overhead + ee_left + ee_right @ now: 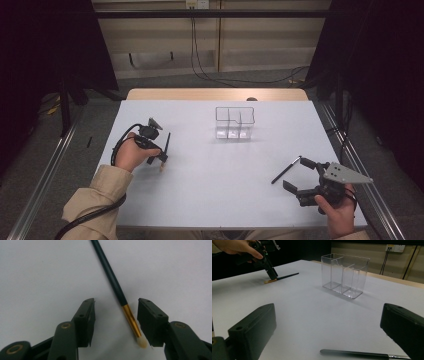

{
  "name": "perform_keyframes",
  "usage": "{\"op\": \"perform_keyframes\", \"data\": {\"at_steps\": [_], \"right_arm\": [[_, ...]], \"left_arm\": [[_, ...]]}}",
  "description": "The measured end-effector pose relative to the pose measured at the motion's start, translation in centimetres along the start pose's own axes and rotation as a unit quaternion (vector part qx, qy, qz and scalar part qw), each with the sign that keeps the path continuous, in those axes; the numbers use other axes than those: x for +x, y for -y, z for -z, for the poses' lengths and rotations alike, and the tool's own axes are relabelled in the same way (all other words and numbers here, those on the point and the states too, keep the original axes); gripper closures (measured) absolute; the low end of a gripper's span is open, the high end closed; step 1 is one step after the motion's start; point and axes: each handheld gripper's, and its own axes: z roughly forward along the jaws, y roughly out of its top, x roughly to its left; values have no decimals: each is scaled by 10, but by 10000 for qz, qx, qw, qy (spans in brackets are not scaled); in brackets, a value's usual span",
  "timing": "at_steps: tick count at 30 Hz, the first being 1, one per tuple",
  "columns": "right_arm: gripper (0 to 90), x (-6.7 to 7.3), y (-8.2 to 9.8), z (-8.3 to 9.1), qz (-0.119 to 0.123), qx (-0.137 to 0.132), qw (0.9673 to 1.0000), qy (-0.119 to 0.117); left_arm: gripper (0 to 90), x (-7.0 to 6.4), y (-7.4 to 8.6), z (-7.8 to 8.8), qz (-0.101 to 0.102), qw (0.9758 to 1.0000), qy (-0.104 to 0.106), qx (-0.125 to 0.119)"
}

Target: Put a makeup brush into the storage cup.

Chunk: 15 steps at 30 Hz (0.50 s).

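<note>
L hand-held gripper [116, 320] straddles brush [117, 293]; pads not touching.

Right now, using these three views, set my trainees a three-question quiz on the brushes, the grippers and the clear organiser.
1. True or false: the left gripper has clamped the gold-ferruled brush.
2. How many compartments has the clear organiser?
3. The dark brush lies: A) inside the organiser, B) on the table by the right gripper.

Key: 1 false, the pads are apart from it; 2 three; 3 B.

Brush [112, 277]: dark green handle, gold ferrule, cream bristles; table [200, 180] white.
</note>
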Motion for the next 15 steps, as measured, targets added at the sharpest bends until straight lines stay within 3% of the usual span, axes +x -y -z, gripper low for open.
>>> {"op": "perform_keyframes", "data": {"at_steps": [7, 12, 15], "right_arm": [[1, 0, 0, 0, 0, 2, 10000, -5], [0, 0, 0, -1, 12, 5, 10000, -13], [0, 0, 0, -1, 15, 17, 10000, -14]], "left_arm": [[576, -2, -3, 0, 131, 9998, -134, 119], [646, -5, -4, 0, 71, 9994, -262, 211], [684, -7, -6, -1, 12, 9993, -203, 327]]}}
